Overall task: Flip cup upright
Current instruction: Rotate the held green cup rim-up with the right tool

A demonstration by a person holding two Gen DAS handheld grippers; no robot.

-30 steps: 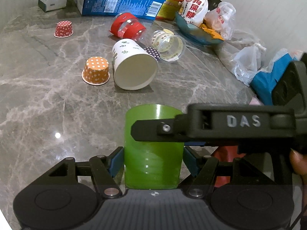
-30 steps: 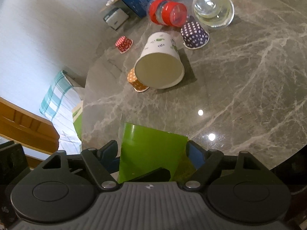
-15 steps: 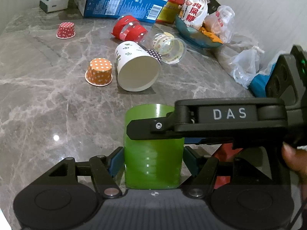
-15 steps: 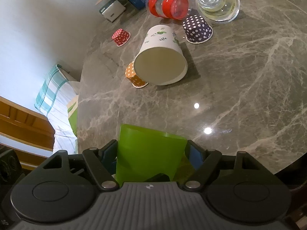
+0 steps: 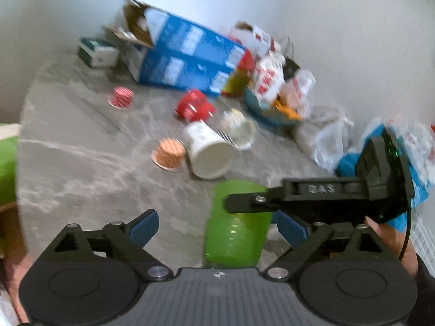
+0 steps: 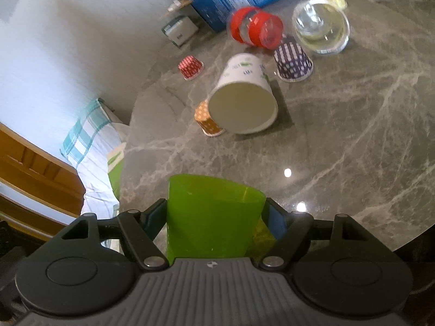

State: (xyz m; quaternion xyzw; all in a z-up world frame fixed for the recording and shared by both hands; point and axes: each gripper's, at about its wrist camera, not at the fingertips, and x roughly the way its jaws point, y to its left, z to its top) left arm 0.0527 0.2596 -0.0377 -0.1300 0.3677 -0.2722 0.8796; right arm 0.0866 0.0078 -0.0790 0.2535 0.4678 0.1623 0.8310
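My right tool (image 6: 216, 217) clamps the green cup (image 6: 209, 217) at the near tabletop (image 6: 353, 135) edge; my left tool (image 5: 217, 224) gapes wide, clear of it. If the translucent wall buckles or slips, the cup could fall off that edge.

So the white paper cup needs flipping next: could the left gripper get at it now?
Probably yes: the left gripper is open, and bare table leads to the white paper cup; only the orange cupcake liner crowds one side.
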